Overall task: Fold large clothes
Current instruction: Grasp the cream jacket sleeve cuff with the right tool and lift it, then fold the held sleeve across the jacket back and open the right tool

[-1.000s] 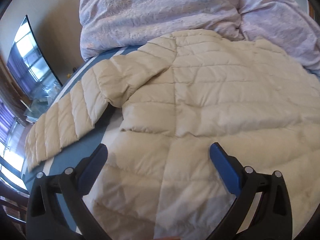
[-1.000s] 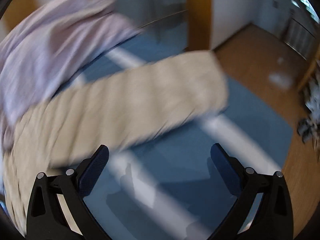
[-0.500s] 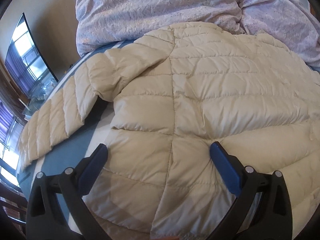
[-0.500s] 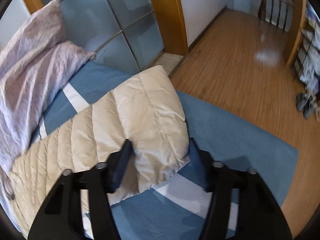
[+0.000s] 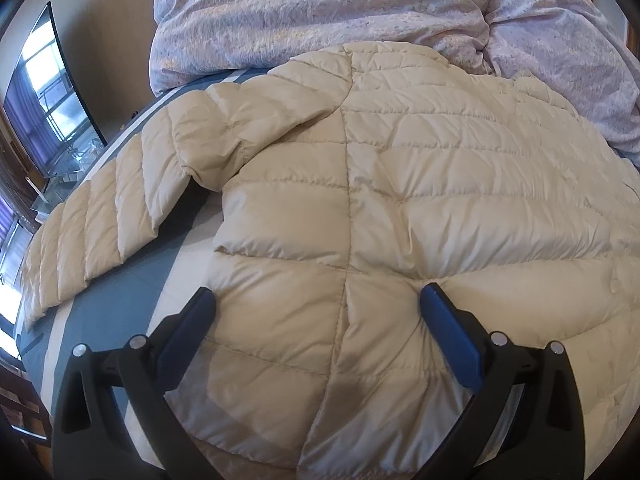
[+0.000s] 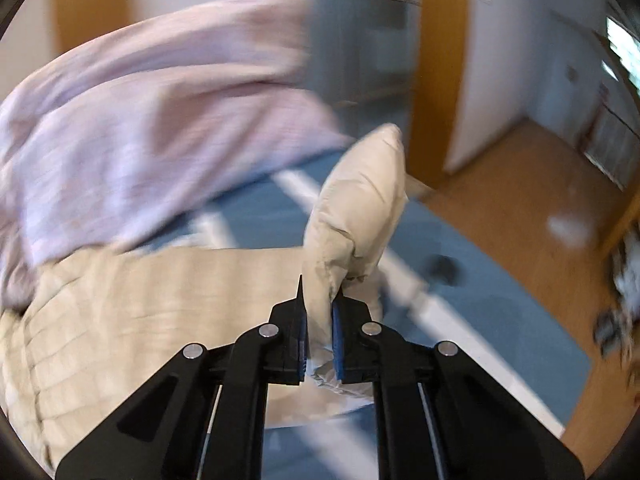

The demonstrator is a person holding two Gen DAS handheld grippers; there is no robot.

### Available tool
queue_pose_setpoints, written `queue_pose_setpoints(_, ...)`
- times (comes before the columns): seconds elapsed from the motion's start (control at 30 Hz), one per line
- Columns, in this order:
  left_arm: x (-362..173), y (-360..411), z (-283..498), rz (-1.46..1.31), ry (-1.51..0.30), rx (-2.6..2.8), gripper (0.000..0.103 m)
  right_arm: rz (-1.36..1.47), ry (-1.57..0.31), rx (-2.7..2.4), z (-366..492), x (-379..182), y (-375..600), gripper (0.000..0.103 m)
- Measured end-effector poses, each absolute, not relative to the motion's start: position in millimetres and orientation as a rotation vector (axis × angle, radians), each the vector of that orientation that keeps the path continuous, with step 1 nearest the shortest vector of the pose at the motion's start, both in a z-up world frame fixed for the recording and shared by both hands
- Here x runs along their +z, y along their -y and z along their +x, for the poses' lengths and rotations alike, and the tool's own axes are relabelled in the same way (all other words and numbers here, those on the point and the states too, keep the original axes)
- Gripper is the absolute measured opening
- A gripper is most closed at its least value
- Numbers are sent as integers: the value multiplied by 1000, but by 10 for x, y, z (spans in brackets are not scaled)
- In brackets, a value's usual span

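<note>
A cream quilted puffer jacket (image 5: 420, 184) lies spread on the blue-and-white bed sheet (image 5: 120, 308), one sleeve (image 5: 104, 232) stretched out to the left. My left gripper (image 5: 316, 308) hovers open over the jacket's body, its blue pads wide apart with fabric below them. In the right wrist view my right gripper (image 6: 319, 312) is shut on the cuff end of the other sleeve (image 6: 360, 216), which stands up lifted off the sheet (image 6: 264, 216). The rest of the jacket (image 6: 140, 304) lies lower left in that blurred view.
A lilac duvet (image 5: 340, 4) is heaped at the far side of the bed, also seen as a duvet (image 6: 140, 128) in the right wrist view. A window (image 5: 44, 92) stands left. Wooden floor (image 6: 532, 200) and a door frame (image 6: 440, 80) lie beyond the bed's edge.
My right gripper came over the sleeve end, shut on it and lifted it while swinging sideways. The left gripper stayed open, drifting slightly over the jacket's body.
</note>
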State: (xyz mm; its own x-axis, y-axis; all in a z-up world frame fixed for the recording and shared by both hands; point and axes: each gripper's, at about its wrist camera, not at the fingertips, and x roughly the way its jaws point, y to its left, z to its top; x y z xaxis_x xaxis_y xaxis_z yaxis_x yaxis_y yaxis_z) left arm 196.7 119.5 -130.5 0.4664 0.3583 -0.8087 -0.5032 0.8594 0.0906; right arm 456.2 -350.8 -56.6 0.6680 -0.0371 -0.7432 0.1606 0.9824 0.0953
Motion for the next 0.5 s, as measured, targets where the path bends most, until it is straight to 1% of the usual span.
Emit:
queue_pose_setpoints(0.27,-1308,-1232,1950,-197,-948,517,101,65,-925,253,4619,-649,1685,10)
queue_pose_setpoints(0.5,-1304,-1239,1956,-206,-949,513,101,8,-976,445,4350,-785,649,10)
